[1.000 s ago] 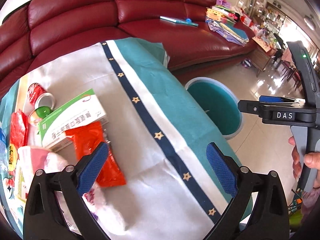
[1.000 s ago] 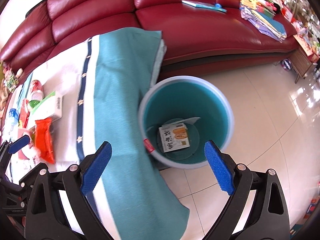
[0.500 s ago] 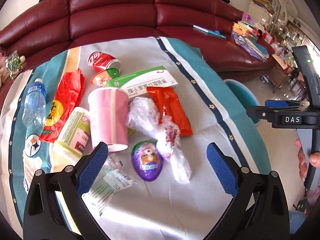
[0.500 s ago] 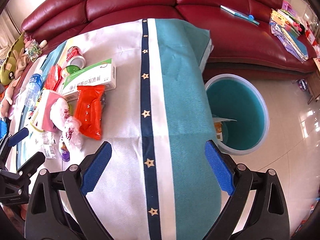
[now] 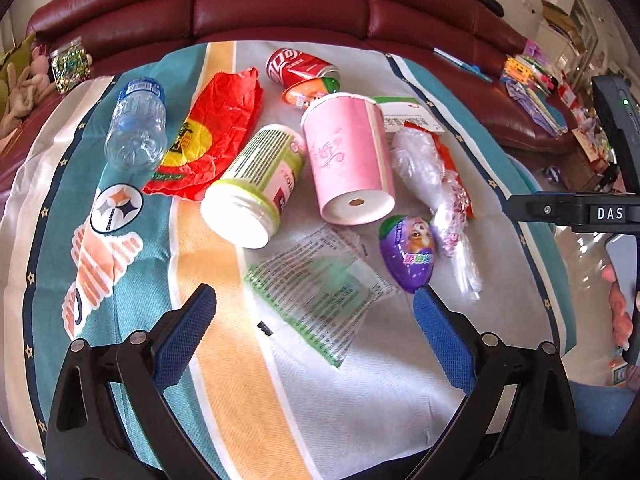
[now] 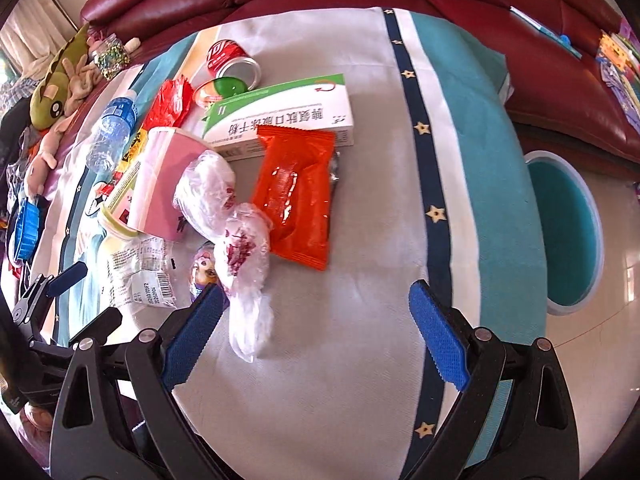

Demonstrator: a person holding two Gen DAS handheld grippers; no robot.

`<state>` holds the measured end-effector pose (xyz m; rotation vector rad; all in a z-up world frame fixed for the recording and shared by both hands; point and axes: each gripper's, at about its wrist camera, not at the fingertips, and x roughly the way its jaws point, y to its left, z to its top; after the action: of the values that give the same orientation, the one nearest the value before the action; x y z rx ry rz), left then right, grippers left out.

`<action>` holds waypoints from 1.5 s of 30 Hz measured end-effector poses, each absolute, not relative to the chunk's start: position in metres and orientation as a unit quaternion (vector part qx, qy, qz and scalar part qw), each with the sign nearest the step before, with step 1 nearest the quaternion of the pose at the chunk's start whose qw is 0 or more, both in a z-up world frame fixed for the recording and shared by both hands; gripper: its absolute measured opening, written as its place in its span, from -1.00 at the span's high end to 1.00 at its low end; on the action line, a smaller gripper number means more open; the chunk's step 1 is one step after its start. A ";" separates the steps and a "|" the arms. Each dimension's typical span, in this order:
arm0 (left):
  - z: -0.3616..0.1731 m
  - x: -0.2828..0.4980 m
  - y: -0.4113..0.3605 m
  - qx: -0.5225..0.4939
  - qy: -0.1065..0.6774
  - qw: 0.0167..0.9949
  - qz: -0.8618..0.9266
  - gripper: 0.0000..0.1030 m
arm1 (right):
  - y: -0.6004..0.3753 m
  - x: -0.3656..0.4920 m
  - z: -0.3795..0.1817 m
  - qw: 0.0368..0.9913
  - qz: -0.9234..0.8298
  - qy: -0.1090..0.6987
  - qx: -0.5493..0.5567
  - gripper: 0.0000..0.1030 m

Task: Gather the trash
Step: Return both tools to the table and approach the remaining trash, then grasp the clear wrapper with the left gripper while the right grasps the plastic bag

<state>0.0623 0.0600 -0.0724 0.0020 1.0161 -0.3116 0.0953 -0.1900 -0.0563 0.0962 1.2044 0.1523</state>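
Trash lies spread over a cloth-covered table (image 5: pixel 248 392). A clear printed wrapper (image 5: pixel 320 288) lies just ahead of my left gripper (image 5: pixel 314 320), which is open and empty above it. Behind it are a purple egg toy (image 5: pixel 408 252), a pink paper cup (image 5: pixel 348 156), a green-rimmed jar (image 5: pixel 256 184), a crumpled clear bag (image 6: pixel 236 224), a plastic bottle (image 5: pixel 136 124), a red wrapper (image 5: pixel 212 128) and a red can (image 5: pixel 298 66). My right gripper (image 6: pixel 316 332) is open and empty, near an orange packet (image 6: pixel 296 196) and a white-green box (image 6: pixel 280 120). A teal bin (image 6: pixel 564 232) stands on the floor right of the table.
A dark red leather sofa (image 5: pixel 280 4) runs behind the table, with books and papers (image 5: pixel 532 76) on its right end. Plush toys (image 6: pixel 56 84) and a glitter jar (image 6: pixel 110 54) sit at the left. Shiny tiled floor (image 6: pixel 624 280) surrounds the bin.
Both grippers have swung left, away from the bin and over the trash pile. The left one now hangs above the clear wrapper. Both stay open and empty.
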 end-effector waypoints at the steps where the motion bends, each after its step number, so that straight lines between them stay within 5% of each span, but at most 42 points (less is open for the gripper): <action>1: -0.075 0.062 0.062 0.002 0.487 0.861 -0.148 -0.92 | -0.184 0.098 -0.059 0.819 0.074 0.567 0.043 -0.74; 11: -0.098 0.066 0.067 0.011 0.513 0.844 -0.158 -0.92 | -0.156 0.119 -0.075 0.816 0.087 0.571 0.035 -0.67; 18: -0.101 0.072 0.068 0.007 0.519 0.840 -0.158 -0.92 | -0.144 0.125 -0.089 0.805 0.101 0.585 0.027 -0.22; 21: -0.103 0.075 0.064 0.012 0.522 0.838 -0.160 -0.92 | -0.141 0.125 -0.094 0.798 0.114 0.591 0.028 0.41; 33: -0.107 0.082 0.042 0.051 0.516 0.838 -0.171 -0.92 | -0.155 0.107 -0.077 0.808 0.119 0.577 0.023 0.45; 37: -0.103 0.077 0.038 0.057 0.509 0.840 -0.179 -0.50 | -0.161 0.103 -0.075 0.808 0.118 0.576 0.027 0.45; 45: -0.096 0.059 0.033 0.067 0.503 0.842 -0.182 -0.41 | -0.169 0.093 -0.070 0.812 0.124 0.569 0.035 0.45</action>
<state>0.0595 0.0328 -0.0959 0.1416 1.0623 -0.3837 0.0926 -0.1690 -0.0703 0.0741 1.2142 0.2643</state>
